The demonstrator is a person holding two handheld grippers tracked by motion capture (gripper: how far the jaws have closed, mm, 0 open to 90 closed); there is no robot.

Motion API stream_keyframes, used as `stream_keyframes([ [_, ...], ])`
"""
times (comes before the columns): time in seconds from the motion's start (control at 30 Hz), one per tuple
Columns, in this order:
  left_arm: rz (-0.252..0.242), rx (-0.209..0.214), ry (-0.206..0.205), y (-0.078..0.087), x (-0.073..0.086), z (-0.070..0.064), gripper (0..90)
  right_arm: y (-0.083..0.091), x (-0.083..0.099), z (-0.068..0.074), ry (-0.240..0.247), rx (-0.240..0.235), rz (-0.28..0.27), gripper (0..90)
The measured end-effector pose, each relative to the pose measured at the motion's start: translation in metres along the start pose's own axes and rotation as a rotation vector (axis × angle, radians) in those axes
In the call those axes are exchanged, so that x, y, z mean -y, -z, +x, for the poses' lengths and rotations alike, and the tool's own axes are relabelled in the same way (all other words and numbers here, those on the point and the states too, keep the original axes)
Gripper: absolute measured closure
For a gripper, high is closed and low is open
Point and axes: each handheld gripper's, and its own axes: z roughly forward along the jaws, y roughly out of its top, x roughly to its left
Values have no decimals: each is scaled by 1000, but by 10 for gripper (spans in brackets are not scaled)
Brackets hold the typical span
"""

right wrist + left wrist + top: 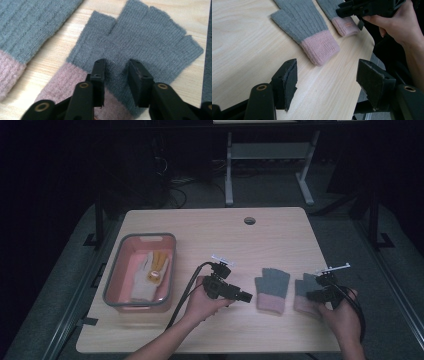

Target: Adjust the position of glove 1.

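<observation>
Two grey knit fingerless gloves with pink cuffs lie flat on the wooden table, right of centre. The left glove (272, 287) (307, 22) (25, 25) lies just ahead of my left gripper (248, 296) (327, 75), which is wide open and holds nothing. It points right, a short gap from the pink cuff. My right gripper (309, 295) (116, 67) is down on the right glove (302, 284) (343, 23) (150, 37), near where the cuff begins. Its jaws stand narrowly apart with grey knit showing between them.
A pink bin with a grey rim (112, 270) stands at the table's left and holds a white and yellow glove (150, 272). A cable hole (249, 220) is at the back centre. The right glove lies close to the table's right edge (372, 42).
</observation>
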Motion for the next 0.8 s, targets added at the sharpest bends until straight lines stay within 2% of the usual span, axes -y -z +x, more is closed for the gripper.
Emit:
stream_keyframes([
  [0.17,7,-4,-5,-5,2,-1,334,0,0,4,2,23,-5,730],
  [0.53,13,2,1,-7,6,1,334,1,-1,7,13,26,-9,845],
  [0.7,6,0,3,-6,7,3,334,2,1,0,-35,-39,-27,855],
  [0.8,3,-3,3,-5,7,4,335,4,2,-1,-52,-59,-35,857],
])
